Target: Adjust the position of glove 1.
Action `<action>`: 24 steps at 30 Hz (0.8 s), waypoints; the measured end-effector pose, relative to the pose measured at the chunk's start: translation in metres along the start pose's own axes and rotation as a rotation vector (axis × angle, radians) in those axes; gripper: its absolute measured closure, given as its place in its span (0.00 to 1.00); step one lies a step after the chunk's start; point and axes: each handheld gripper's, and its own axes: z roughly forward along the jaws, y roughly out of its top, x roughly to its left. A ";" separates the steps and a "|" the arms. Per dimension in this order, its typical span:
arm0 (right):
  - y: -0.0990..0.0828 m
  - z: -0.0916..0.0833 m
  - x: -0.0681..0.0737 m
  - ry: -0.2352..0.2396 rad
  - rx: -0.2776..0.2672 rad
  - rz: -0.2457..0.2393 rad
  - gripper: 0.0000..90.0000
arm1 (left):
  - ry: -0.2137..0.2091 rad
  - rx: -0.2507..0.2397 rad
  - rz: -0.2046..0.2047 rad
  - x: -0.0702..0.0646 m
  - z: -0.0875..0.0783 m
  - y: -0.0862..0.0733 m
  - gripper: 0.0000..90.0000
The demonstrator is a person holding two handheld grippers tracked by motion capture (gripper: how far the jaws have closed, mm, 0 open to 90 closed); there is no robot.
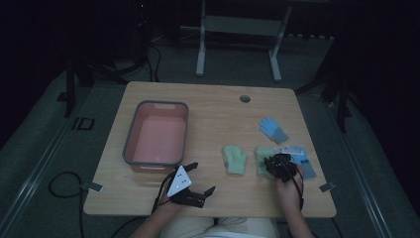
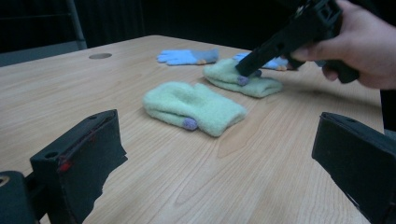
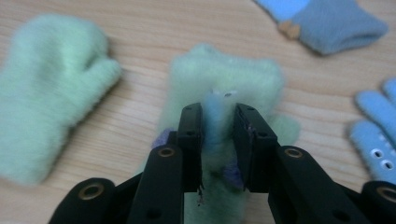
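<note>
Dark room, wooden bench [image 1: 208, 106]: right tongs [image 3: 218, 122] pinch one fluffy green mitten [image 3: 224, 84]; left tongs [image 2: 219, 163] gape empty. Pink tub [image 1: 130, 144] holds nothing yet.

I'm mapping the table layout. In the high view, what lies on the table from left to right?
Pink bin with grey rim → left gripper → left green mitten → right green mitten, pinched by the right gripper → blue glove.

two green mittens [image 1: 235, 159], two blue gloves [image 1: 273, 129], one basin [image 1: 132, 136]
</note>
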 end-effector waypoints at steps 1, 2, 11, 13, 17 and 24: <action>0.002 -0.003 -0.001 0.000 0.000 -0.022 0.80 | 0.000 0.000 0.000 0.000 0.000 0.000 0.02; 0.002 -0.003 -0.001 0.000 0.000 -0.022 0.80 | 0.000 0.000 0.000 0.000 0.000 0.000 0.02; 0.015 -0.018 -0.020 0.109 -0.082 -0.185 0.75 | 0.001 0.003 0.001 0.000 0.000 0.000 0.02; 0.014 -0.015 -0.021 0.182 -0.078 -0.253 0.75 | 0.002 0.002 0.000 0.000 0.000 0.000 0.02; 0.012 -0.007 -0.025 0.181 -0.044 -0.274 0.75 | 0.003 0.002 -0.001 0.000 0.000 0.000 0.02; 0.007 0.001 -0.027 0.199 -0.027 -0.248 0.75 | 0.003 0.000 -0.002 0.000 0.000 0.000 0.02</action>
